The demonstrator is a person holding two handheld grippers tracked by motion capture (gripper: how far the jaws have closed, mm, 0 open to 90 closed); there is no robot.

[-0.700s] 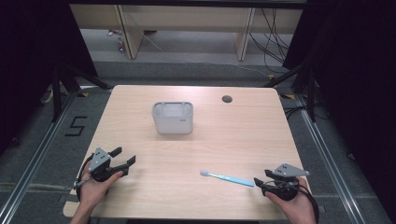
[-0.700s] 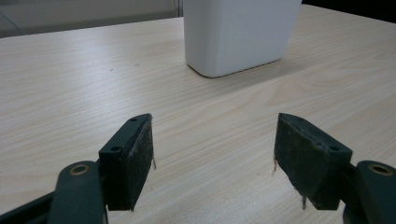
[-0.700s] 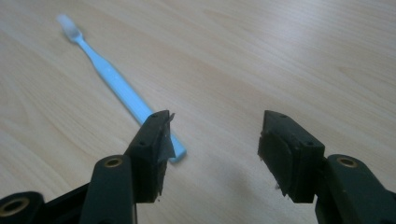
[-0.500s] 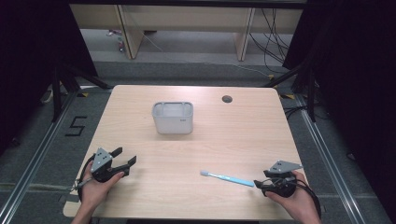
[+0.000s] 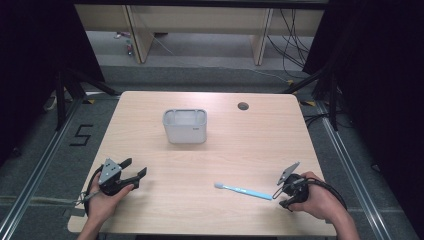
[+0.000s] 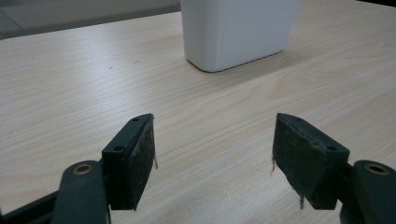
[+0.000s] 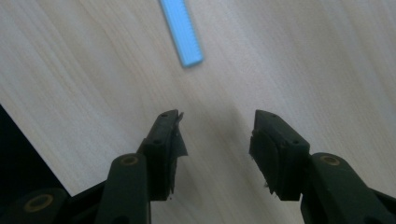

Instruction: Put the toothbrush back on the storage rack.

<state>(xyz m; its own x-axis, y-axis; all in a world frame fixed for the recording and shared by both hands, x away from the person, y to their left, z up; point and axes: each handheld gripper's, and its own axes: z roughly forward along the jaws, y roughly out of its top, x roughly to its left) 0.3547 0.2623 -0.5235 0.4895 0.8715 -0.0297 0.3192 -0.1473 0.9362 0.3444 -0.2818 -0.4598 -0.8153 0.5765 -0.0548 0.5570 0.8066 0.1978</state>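
Observation:
A blue toothbrush (image 5: 245, 190) lies flat on the wooden table (image 5: 250, 145) near its front edge, white head pointing left. My right gripper (image 5: 280, 197) sits just off the handle's right end, rolled onto its side, jaws open and empty. In the right gripper view the blue handle end (image 7: 182, 33) lies ahead of the open right gripper (image 7: 215, 128). A white rectangular container (image 5: 185, 126) stands upright at the table's middle rear. My left gripper (image 5: 136, 168) rests at the front left, open and empty. In the left gripper view the left gripper (image 6: 212, 140) faces the container (image 6: 238, 32).
A dark round hole (image 5: 243, 106) sits in the tabletop at the back right. The table's front edge lies close under both hands. Black frames, cables and shelving stand on the floor beyond the table.
My right hand has rolled, so the grey plate on its gripper now stands up on edge, and the jaws have come close to the toothbrush handle's end. The left gripper has stayed put.

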